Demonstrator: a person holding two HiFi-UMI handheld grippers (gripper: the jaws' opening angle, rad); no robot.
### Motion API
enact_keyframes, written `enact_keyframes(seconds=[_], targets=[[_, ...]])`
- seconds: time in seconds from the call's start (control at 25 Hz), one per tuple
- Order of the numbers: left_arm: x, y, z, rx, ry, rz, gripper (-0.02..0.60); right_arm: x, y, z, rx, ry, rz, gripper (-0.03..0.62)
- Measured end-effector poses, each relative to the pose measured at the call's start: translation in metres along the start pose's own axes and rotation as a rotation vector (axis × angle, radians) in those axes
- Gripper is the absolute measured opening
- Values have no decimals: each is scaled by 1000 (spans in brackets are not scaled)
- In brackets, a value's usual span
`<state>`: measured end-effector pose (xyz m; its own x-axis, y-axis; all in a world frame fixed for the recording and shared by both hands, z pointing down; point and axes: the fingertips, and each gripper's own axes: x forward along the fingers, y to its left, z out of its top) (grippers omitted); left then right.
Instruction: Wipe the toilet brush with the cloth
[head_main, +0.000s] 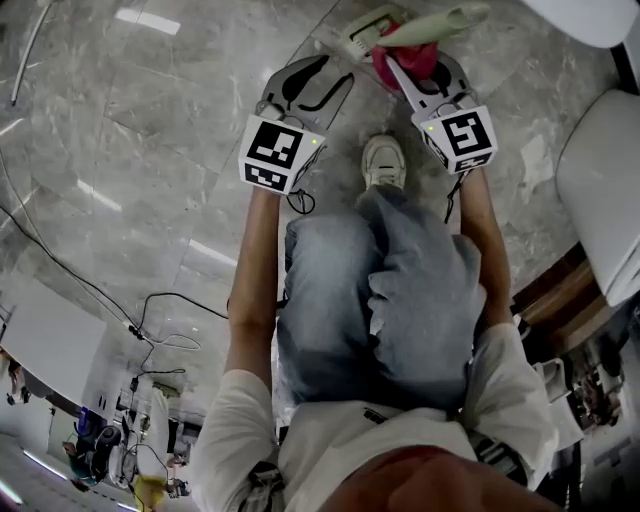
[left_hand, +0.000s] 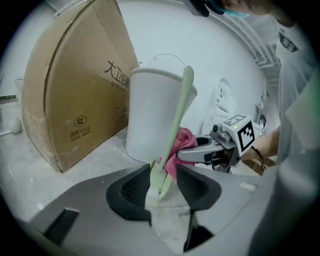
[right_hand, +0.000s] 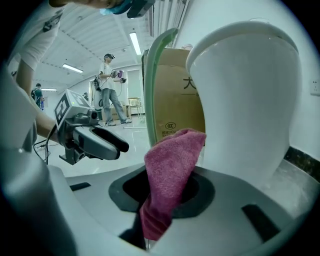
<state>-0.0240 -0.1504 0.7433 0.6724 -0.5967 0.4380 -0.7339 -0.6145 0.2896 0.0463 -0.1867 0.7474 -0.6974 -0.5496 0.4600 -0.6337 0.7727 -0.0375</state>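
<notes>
The toilet brush (head_main: 432, 22) is pale green and lies across the top of the head view. In the left gripper view it rises as a thin curved handle (left_hand: 176, 117). My left gripper (left_hand: 162, 182) is shut on its lower end. In the head view the left gripper (head_main: 318, 78) sits just left of the brush. My right gripper (right_hand: 165, 192) is shut on a pink cloth (right_hand: 172, 160), which stands up out of the jaws in a fold. In the left gripper view the cloth (left_hand: 182, 145) touches the brush handle from the right, with the right gripper (left_hand: 210, 148) behind it.
A white toilet (right_hand: 245, 100) stands close on the right, a white cylindrical bin (left_hand: 150, 115) and a cardboard box (left_hand: 75, 95) just beyond the brush. My shoe (head_main: 383, 160) and cables (head_main: 150, 310) are on the marble floor. A person (right_hand: 110, 85) stands far behind.
</notes>
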Motion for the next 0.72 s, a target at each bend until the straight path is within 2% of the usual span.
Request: enact_keyframes(seconds=[0.12,0.28,0.52,0.72], targets=[[-25,-10,34,-22,-29,19,173,-24,6,23,45,12,4,71],[-57,-27,77,8,-36,30,169,-64,21,74,73,-3,13,61],[-117,-68,154,20,-50,58,73,-130,42,166,99,-29,2,55],[-173,-106,217,25,-55,79,42,-183,61,236,117,-43,-21,55]])
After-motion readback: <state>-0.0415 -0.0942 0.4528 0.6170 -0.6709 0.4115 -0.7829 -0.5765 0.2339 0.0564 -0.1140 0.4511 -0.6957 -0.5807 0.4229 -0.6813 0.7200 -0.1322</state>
